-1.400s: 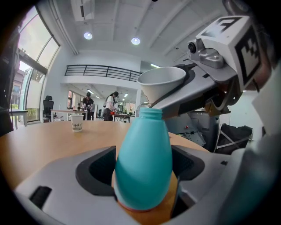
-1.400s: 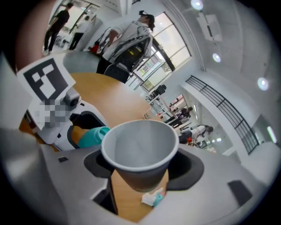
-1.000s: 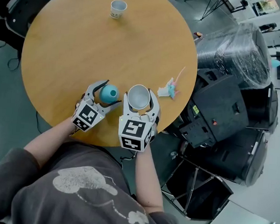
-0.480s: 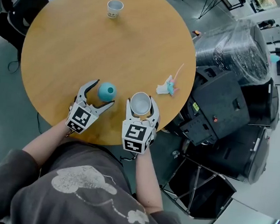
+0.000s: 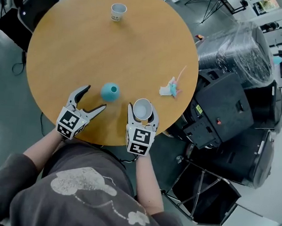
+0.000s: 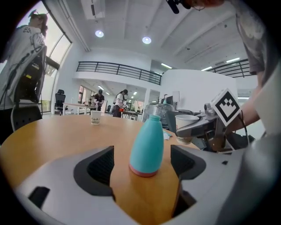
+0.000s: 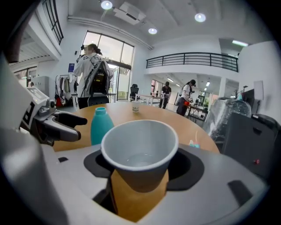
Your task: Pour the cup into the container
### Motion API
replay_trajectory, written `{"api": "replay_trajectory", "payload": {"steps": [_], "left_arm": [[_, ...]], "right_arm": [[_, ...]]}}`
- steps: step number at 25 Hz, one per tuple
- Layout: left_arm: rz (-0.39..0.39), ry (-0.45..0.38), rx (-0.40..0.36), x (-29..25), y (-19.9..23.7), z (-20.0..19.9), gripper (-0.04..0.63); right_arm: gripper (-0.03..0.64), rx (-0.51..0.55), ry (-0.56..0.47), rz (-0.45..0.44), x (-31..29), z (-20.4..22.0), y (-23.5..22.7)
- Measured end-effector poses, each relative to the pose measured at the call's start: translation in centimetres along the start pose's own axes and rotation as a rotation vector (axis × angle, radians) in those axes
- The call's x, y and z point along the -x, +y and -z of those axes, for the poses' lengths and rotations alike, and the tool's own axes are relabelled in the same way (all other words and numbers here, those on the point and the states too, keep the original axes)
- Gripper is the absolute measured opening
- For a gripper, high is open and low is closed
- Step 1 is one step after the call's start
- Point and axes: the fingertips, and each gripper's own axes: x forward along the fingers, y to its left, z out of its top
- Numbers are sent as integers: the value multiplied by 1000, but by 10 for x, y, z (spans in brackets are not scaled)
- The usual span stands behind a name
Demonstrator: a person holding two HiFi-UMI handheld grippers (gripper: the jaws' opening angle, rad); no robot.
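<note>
1. A round wooden table (image 5: pixel 88 45); grey floor (image 5: pixel 5 102), black cases (image 5: pixel 222 115) at right.
2. Upright white paper cup (image 5: pixel 142 107), lower centre, clamped by right gripper (image 5: pixel 142 111).
3. On the left gripper (image 5: pixel 95 97), jaws have just been opening wide, empty; teal bottle (image 5: pixel 110 91) just beyond.

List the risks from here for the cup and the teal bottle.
1. The teal bottle has a narrow mouth, so pouring from the wide paper cup may spill onto the table.
2. The left gripper has just opened its jaws, and the bottle stands unheld past their tips. A bump could tip it.
3. The right gripper holds the cup near the table's edge, and squeezing could buckle it.
</note>
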Motion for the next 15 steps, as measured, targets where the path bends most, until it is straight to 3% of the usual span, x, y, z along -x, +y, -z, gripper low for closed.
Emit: {"api": "replay_trajectory", "payload": {"steps": [3,4,6,12,15], "left_arm": [[-34,-12,21,11,6,-2,406],[-49,-12,18,14,7,-3,380],[-81,-10,8,19,9,-4,253],[-147,-10,-5,28,9,-6,130],[-193,-4,-20,31,15,-5,116]], "right_arm": [[302,-15,-22,1,-3,9,0],[302,-26,-28,1,-5,11,0],[302,-47,-37,0,-9,15,-2],[302,-66,-46,2,-26,24,-3],[302,-104,-49,5,-31,28,-3]]}}
